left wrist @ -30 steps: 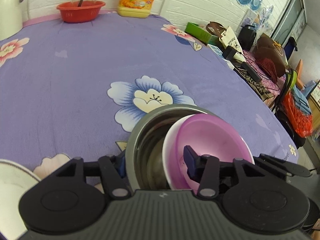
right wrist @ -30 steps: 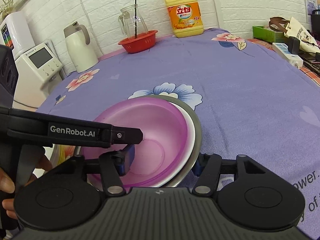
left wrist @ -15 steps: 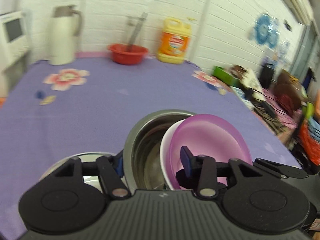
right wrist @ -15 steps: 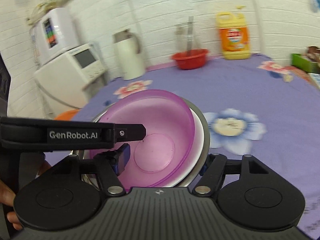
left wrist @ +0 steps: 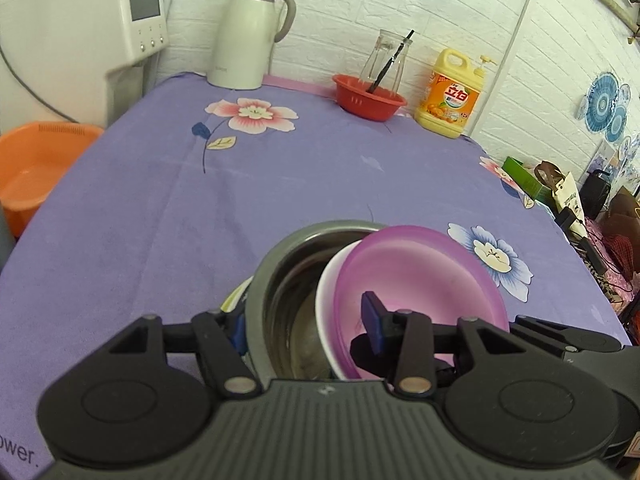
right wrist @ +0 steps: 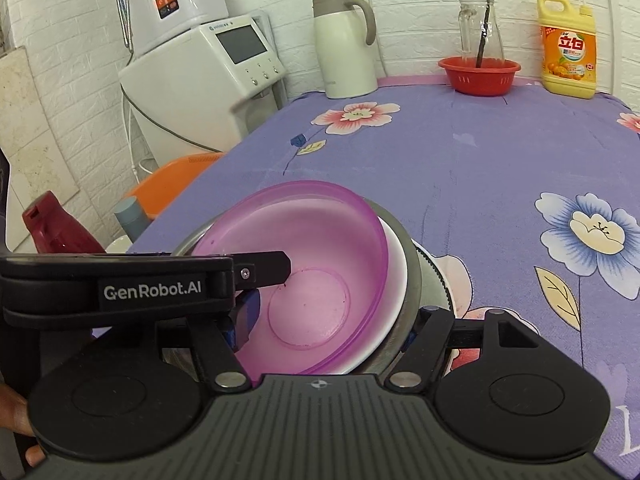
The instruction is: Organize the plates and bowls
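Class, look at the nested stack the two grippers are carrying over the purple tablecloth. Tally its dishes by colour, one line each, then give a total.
Translucent purple plastic bowl: 1
White bowl beneath it: 1
Grey metal bowl outermost: 1
Total: 3

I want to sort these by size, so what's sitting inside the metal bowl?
Inside the metal bowl a white bowl sits tilted, with a purple plastic bowl nested in it. Part of the metal bowl's inner wall shows; whatever lies beneath the two is covered.
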`<state>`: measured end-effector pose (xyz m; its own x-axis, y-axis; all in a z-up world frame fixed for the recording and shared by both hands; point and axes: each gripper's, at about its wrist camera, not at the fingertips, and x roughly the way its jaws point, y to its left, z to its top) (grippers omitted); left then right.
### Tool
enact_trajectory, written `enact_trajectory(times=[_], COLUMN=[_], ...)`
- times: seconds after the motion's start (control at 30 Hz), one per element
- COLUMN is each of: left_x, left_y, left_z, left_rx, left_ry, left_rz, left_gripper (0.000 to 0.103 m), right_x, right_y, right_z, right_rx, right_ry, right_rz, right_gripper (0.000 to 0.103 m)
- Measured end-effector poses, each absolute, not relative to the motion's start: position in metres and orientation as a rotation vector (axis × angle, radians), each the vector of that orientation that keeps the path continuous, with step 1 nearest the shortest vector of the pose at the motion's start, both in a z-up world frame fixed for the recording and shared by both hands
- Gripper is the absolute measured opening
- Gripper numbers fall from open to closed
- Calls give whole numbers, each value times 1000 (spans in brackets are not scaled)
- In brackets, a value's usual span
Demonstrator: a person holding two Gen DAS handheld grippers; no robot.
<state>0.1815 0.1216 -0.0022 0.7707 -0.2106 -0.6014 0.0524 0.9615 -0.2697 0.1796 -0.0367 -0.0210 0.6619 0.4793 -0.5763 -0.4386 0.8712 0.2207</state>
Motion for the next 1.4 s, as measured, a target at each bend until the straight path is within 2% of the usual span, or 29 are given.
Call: enact_trajectory(times=[0.2, 0.27, 0.33, 0.4, 0.47, 0.5, 0.53, 0.8, 1.27, 1.4], left_x=[184, 186, 185, 179, 177, 177, 176, 157, 59, 46], left_y=[125, 125, 125, 125, 126, 128, 131, 135, 82, 70], left_z=[-15, -18, -17, -11, -5, -2, 0, 19, 25, 18], left_rx=[-274, -275, -283, -282, -273, -283, -299, -310, -343, -288], left_ry=[667, 657, 639, 584, 550, 545, 535, 462, 231, 273], left_rz=[-173, -180, -188, -171, -151, -140, -122, -67, -67, -24], left_gripper=[43, 47, 71, 83, 84, 97, 102, 102, 102, 102], right_x=[182, 183, 183, 179, 174, 172, 170, 164, 100, 84], right_y=[-34, -33, -32, -32, -32, -33, -35, -57, -96, -108], right_z=[-26, -27, -27, -24, -18, -14, -11, -3, -22, -31], right_rx=[49, 44, 30, 25, 22, 20, 23, 62, 98, 115], right_ry=[694, 692, 683, 651, 596, 567, 546, 526, 468, 463], right_rz=[489, 479, 457, 451, 439, 436, 431, 385, 273, 237], right_gripper=[103, 103, 103, 103, 103, 103, 103, 103, 103, 103])
